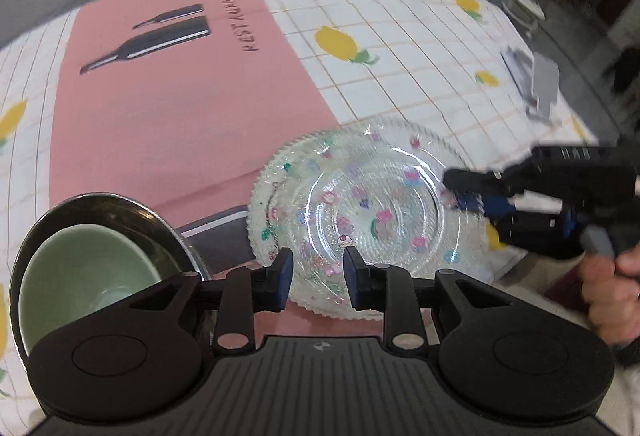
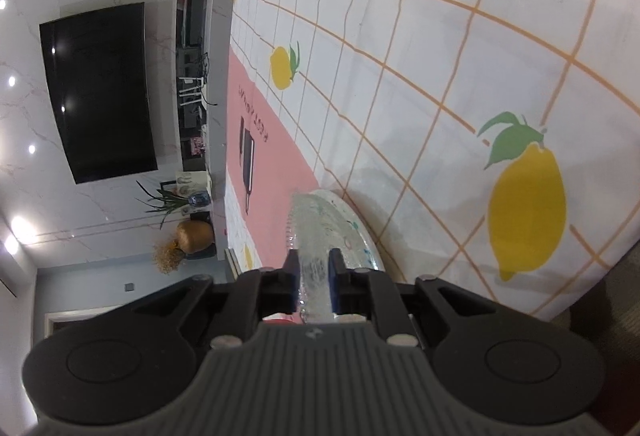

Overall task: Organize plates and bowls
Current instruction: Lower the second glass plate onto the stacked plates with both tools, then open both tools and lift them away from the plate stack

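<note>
The green bowl (image 1: pixel 84 268) is found nested in the steel bowl (image 1: pixel 160 224), while the glass plate (image 1: pixel 360 212) is gripped by the right claw (image 1: pixel 460 192), left claw (image 1: pixel 318 272) released, stacking outstanding

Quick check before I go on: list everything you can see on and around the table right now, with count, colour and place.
glass plate: one, clear with coloured flower prints, on the tablecloth at the near edge.
green bowl: one, pale green, nested inside the metal bowl.
metal bowl: one, shiny steel, left of the glass plate.
tablecloth: one, white grid with yellow lemons, covers the table.
pink mat: one, pink with dark bottle prints, under the bowls and partly under the plate.
television: one, black, on the marble wall.
left tongs: black with blue pads, open above the plate's near rim.
right tongs: black with blue pads, straddling the plate's rim.
hand: one, holding the right tongs.
</note>
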Demonstrator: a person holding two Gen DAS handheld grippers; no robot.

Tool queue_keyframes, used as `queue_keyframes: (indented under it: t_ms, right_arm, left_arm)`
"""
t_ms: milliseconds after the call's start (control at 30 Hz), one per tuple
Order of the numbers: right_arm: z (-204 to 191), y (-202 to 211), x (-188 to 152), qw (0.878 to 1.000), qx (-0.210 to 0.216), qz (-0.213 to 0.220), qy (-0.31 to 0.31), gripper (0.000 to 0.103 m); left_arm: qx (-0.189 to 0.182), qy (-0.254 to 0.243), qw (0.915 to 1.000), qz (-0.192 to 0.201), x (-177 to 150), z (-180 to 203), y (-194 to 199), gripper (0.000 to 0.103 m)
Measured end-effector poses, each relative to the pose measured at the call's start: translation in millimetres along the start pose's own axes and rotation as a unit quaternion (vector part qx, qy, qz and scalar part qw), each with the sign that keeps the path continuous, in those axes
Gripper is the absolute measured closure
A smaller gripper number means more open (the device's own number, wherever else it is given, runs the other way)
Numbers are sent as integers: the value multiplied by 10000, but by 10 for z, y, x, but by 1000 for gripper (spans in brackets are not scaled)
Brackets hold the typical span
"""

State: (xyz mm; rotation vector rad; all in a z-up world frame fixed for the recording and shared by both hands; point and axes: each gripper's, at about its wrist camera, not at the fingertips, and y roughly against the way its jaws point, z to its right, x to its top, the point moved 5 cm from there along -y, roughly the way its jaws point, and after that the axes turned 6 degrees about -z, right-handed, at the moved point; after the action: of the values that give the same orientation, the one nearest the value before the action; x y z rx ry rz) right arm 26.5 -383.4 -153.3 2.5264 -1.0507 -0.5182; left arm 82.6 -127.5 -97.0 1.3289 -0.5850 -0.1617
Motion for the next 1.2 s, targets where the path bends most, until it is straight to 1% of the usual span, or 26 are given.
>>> queue_keyframes:
  t_ms: [67,133,200,300,367,467,500,567,667,767,867,900,967,1033,1067,1100,1133,1167,1200]
  right_arm:
    - [10,-17,13,10000,-12,-35,-28,91]
    - [4,-29,10,10000,-29,-68,7,92]
    - [-78,-44,-4,9989,-331,5,324,92]
    - [-250,-80,-52,9910,-895,184,981,92]
    - [-348,-107,-98,9822,-1233,252,1394,92]
    - [-444,-152,-176,9665,-1678,311,1917,92]
    - [-472,-167,-201,9600,-1849,341,2075,92]
    - [-483,-206,-227,9436,-2334,413,2310,86]
    - [-505,-280,-263,9320,-2544,368,2557,86]
    - [-526,-344,-289,9225,-2698,341,2738,86]
    - [-550,-413,-325,9095,-2909,305,2954,85]
    - [-565,-433,-344,9041,-2992,314,3036,84]
    - [-586,-471,-378,8962,-3096,283,3165,77]
    - [-581,-496,-376,8962,-3102,229,3164,72]
    - [-574,-481,-365,8994,-3064,243,3108,65]
    - [-570,-438,-347,9043,-2999,315,3020,60]
    - [-573,-379,-331,9101,-2901,431,2928,52]
    - [-579,-310,-309,9165,-2759,575,2839,49]
    - [-592,-237,-292,9222,-2591,718,2780,49]
  left_arm:
    - [212,-117,9997,27,-26,51,-16,72]
    - [410,-222,9989,45,-51,92,-25,72]
    - [529,-273,9982,89,-76,125,-25,72]
    - [672,-367,9970,123,-122,179,-5,72]
    - [875,-449,9949,232,-152,229,36,71]
    - [1190,-652,9894,521,-201,311,126,70]
    - [1288,-698,9873,616,-220,327,158,69]
    - [1363,-675,9856,733,-241,335,200,68]
    - [1292,-481,9873,786,-285,284,247,67]
    - [1322,-237,9867,911,-321,204,303,67]
    - [1331,-129,9861,988,-344,149,355,67]
    - [1336,-101,9856,1029,-352,127,382,67]
    - [1293,19,9854,1108,-371,66,438,64]
    - [1029,149,9880,1146,-392,-6,497,64]
    - [878,210,9891,1161,-404,-44,529,64]
    - [740,258,9898,1192,-414,-80,562,64]
    - [613,300,9899,1243,-427,-118,600,64]
    - [550,333,9894,1303,-438,-149,640,62]
    - [556,347,9880,1395,-452,-179,687,60]
